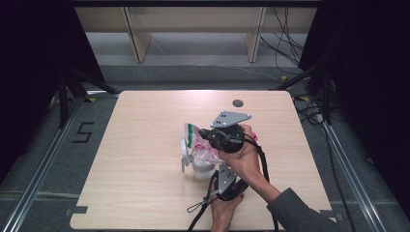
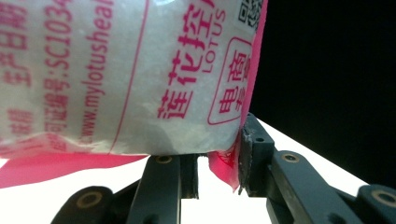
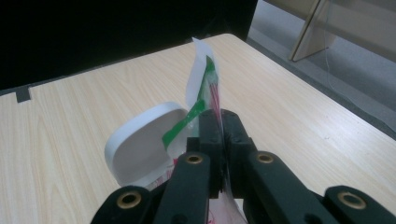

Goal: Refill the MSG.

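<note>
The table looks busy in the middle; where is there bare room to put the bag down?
The table is bare on its whole left half, along the far edge beside the round hole, and down the right side. It is crowded at the centre, around the bag, white container and both grippers.

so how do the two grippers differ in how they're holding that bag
The right gripper pinches the thin green-and-white top edge of the bag with its jaws fully together, while the left gripper stands wider, its jaws closed on a pink bottom corner. In the high view the right gripper sits above the bag, and the left gripper comes in nearer the person. Both are clamped on the same bag, over a white tub.
</note>
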The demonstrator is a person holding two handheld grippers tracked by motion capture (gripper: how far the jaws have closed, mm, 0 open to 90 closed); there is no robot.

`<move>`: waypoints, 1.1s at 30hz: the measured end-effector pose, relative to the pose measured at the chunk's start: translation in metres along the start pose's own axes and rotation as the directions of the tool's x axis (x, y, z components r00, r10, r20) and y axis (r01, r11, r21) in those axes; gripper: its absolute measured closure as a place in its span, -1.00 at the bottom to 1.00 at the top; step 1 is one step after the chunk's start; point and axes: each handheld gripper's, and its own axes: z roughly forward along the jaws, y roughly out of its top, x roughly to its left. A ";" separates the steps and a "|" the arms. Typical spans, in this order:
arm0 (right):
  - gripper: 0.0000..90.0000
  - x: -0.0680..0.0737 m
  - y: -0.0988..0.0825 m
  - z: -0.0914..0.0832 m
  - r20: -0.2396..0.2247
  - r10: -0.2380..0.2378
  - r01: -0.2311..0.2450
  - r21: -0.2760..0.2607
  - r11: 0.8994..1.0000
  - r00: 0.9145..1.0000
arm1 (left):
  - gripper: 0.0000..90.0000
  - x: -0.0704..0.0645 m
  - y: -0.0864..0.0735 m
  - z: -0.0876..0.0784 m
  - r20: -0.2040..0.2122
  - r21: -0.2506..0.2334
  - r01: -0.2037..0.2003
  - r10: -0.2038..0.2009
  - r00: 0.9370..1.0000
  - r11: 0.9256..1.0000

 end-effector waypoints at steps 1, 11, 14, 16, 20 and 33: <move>0.99 0.000 0.001 -0.001 -0.007 0.002 -0.002 0.004 1.000 1.000 | 0.60 0.000 0.000 0.000 -0.001 -0.002 0.000 0.000 1.000 1.000; 0.99 0.000 0.000 0.000 -0.019 0.004 -0.003 0.020 1.000 1.000 | 0.60 -0.001 0.000 0.000 -0.010 0.000 0.001 -0.001 1.000 1.000; 0.99 0.000 0.000 0.000 -0.017 0.005 -0.005 0.013 1.000 1.000 | 0.60 -0.001 0.000 0.000 0.003 -0.002 0.000 0.000 1.000 1.000; 0.99 0.000 0.000 -0.001 -0.016 0.005 -0.005 0.010 1.000 1.000 | 0.60 0.000 0.000 0.000 0.002 -0.002 0.002 -0.002 1.000 1.000; 0.99 0.000 0.000 0.000 -0.015 0.008 -0.008 0.005 1.000 1.000 | 0.60 -0.001 0.000 0.000 -0.005 0.003 -0.001 0.001 1.000 1.000; 0.99 0.000 0.001 -0.001 -0.011 0.002 -0.002 0.004 1.000 1.000 | 0.60 0.002 0.002 -0.004 -0.015 0.046 -0.047 0.048 0.999 0.998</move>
